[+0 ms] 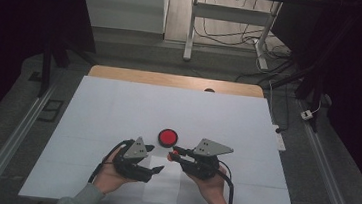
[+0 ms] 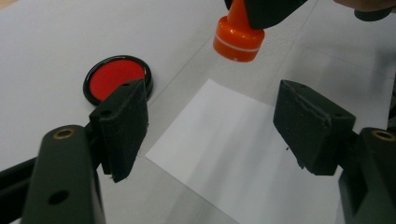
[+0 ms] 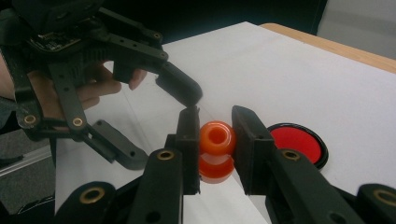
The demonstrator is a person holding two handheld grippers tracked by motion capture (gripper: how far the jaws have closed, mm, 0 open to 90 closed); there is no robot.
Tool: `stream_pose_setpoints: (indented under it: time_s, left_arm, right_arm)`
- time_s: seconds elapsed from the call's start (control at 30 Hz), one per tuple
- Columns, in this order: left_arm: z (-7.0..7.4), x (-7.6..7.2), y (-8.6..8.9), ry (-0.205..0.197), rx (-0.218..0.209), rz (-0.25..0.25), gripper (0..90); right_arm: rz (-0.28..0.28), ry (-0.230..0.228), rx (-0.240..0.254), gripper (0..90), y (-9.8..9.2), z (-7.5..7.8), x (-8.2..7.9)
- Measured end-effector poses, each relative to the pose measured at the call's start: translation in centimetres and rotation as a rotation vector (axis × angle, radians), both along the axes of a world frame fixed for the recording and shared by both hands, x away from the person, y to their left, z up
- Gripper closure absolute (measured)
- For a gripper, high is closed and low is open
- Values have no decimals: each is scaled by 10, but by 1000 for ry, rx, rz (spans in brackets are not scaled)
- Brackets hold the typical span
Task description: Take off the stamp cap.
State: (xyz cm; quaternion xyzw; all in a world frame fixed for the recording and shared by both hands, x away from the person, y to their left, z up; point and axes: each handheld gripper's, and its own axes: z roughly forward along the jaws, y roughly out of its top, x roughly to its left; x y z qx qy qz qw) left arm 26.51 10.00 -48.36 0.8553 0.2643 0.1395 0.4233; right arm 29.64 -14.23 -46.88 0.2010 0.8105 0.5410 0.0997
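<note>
stamp (image 3: 215, 150): orange, pinched by the neck in the right gripper (image 3: 214, 140) – hanging clear of the table, just above the near edge of the paper sheet (image 2: 243, 154). Held that way probably so the flat face points down, ready to press.

ink pad (image 1: 168, 137): round, red, lid off, sitting on the white table cover (image 1: 118, 106) just beyond the paper – close enough to dip and come straight back, looks like.

left gripper (image 2: 210, 126): jaws spread wide, nothing between them, hovering low over the sheet. Guessing it's there to pin the paper down so it doesn't lift with the stamp.

paper sheet: flat, near the front edge, between both hands.
</note>
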Motion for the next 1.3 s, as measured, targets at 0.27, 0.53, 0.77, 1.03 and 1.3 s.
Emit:
stream_pose_setpoints:
  time_s: [0.27, 0.53, 0.77, 1.03, 1.3]
  left_arm:
    - [0, 5, -9, -8, -2, -16, 278]
    - [-2, 9, -14, -15, -8, -20, 291]
    - [-5, 11, -20, -14, 9, -26, 294]
    - [-6, 11, -27, -35, 10, -31, 330]
    - [-6, 10, -32, -53, 14, -45, 390]
  right_arm:
    - [-2, 0, 1, 722, -1, 0, 0]
    - [-4, -2, 3, 722, 1, 0, -1]
    - [1, 0, -1, 722, 1, -1, 0]
    - [1, -1, 2, 722, 2, 0, -1]
    - [0, 4, 2, 722, 1, 0, 0]
